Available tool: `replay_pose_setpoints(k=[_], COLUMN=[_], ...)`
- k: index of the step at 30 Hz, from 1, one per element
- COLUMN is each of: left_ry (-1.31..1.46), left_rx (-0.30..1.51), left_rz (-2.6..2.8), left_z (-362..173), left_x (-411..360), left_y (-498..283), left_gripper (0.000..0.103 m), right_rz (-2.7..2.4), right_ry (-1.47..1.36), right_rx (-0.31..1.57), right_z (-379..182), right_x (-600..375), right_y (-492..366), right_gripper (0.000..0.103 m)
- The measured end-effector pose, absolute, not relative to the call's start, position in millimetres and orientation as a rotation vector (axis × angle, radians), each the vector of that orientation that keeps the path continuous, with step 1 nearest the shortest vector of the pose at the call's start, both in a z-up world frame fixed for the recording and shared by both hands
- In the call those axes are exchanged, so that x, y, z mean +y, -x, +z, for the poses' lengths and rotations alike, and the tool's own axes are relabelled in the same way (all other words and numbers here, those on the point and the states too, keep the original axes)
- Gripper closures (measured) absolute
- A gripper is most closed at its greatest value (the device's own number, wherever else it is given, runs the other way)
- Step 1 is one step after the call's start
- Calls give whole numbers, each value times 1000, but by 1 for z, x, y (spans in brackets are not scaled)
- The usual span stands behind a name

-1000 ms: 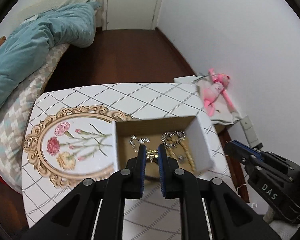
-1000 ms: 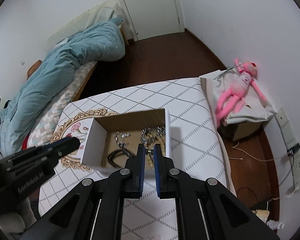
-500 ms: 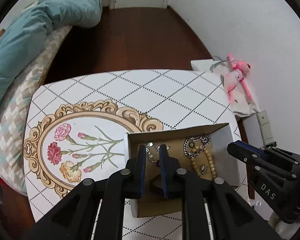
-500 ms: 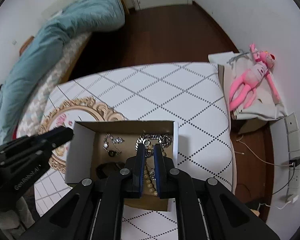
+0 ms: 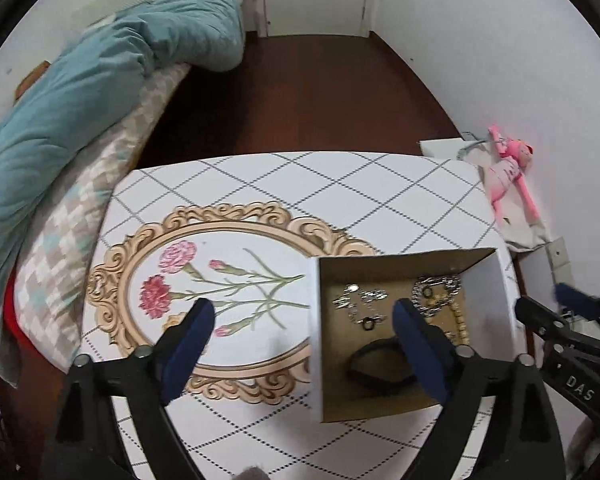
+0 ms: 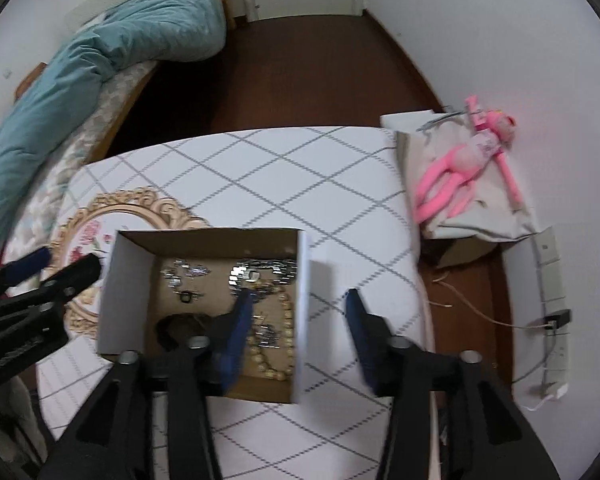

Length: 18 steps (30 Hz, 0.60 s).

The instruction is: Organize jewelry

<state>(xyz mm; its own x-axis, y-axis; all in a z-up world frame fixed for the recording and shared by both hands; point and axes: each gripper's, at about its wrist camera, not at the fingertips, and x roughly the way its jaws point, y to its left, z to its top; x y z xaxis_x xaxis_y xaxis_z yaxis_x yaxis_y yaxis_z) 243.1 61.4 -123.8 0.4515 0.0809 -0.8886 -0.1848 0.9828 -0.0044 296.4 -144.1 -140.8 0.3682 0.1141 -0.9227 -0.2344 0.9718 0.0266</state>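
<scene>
An open white cardboard box (image 5: 315,344) (image 6: 128,292) sits on the patterned table. Inside lie silver earrings (image 5: 360,298) (image 6: 184,272), a silver chain (image 5: 436,292) (image 6: 260,272), a beaded necklace (image 5: 460,326) (image 6: 282,344) and a black bracelet (image 5: 374,368) (image 6: 172,326). My left gripper (image 5: 304,320) is open and empty, straddling the box's left wall. My right gripper (image 6: 300,312) is open and empty, straddling the box's right wall. Each gripper shows at the edge of the other's view: the right one (image 5: 572,344), the left one (image 6: 32,292).
The table (image 5: 340,196) has a diamond pattern and a gold-framed flower design (image 5: 220,280). A bed with a teal duvet (image 5: 80,92) stands at the left. A pink plush toy (image 6: 460,172) lies on a bag at the right. Cables and a power strip (image 6: 552,320) lie on the floor.
Both grippers were shut over the box, the left on a small gold piece a second ago. Both have opened wide and now straddle the box's side walls.
</scene>
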Motion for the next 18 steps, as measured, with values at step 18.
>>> replay_pose_setpoints(k=[18], left_ry=[91], left_rx=[1093], left_rz=[189], left_z=[-143], left_x=[48], left_y=[-211], left_gripper=[1], right_rz=[116], right_ry=[209], right_rx=[1149], right_z=[-159], right_x=[-155], right_y=[-262], right_gripper=[0])
